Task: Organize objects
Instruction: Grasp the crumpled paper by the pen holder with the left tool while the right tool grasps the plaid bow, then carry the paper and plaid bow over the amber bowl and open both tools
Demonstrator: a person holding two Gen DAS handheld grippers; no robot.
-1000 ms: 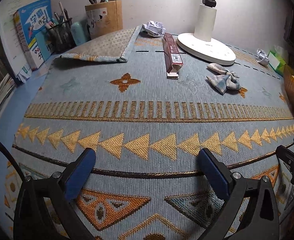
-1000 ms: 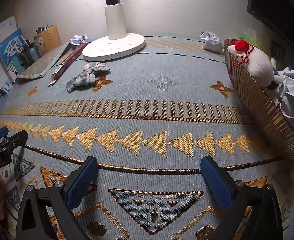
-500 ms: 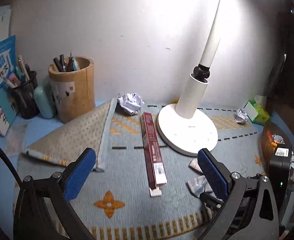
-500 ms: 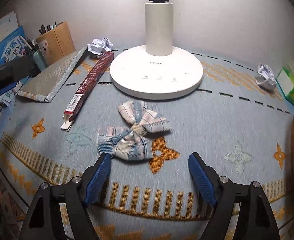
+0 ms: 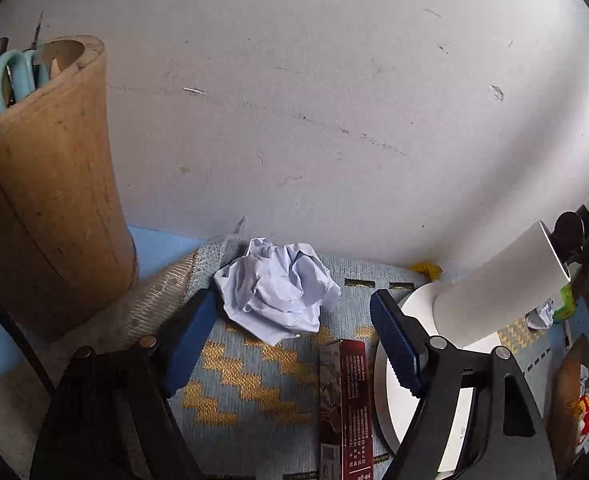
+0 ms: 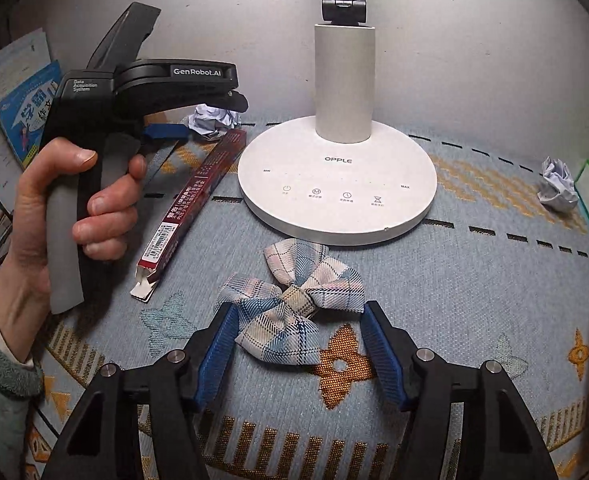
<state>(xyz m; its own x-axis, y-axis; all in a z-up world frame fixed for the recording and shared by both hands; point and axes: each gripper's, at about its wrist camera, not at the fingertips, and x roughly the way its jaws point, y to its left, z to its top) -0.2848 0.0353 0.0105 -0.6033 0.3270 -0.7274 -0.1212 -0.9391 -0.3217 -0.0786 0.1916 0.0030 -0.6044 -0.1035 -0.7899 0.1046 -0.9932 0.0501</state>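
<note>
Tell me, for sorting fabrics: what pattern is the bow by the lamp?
Plaid bow: blue, cream and pale pink checks. Clearest in the right wrist view.

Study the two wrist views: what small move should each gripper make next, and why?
Probably finish closing. The left gripper has the crumpled paper ball just ahead of its closing jaws, so ease forward first. The right gripper straddles the plaid bow, its jaws closing, but the right pad looks clear of it.

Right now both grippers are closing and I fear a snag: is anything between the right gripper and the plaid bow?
Nothing visible. The plaid bow already lies between the closing jaws of the right gripper; the lamp base sits beyond it.
</note>
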